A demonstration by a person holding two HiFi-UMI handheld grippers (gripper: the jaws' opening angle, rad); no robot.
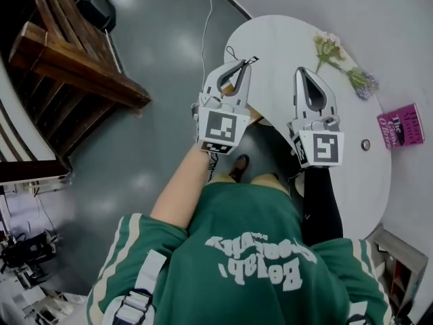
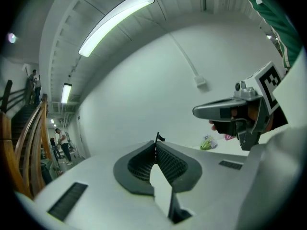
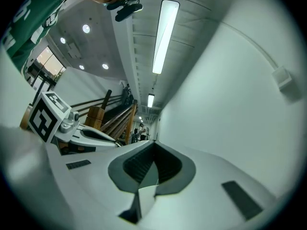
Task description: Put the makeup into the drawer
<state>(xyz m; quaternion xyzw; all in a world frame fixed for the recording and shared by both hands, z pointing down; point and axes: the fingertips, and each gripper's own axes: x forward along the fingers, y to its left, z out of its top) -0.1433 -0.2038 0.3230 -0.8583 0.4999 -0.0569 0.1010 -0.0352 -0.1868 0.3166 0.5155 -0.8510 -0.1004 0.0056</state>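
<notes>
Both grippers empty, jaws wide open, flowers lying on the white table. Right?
No: the left gripper and right gripper have their jaws closed, not wide open; each gripper's own view shows it. Both are empty, and the flowers lie on the white table.

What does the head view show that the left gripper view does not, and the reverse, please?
Only the head view: the white table's round outline and the small round thing on it. Only the left gripper view: the ceiling lights and people far down the hall. Both: the left tool and right tool, each shut and empty, the flowers and the wooden stairs.
</notes>
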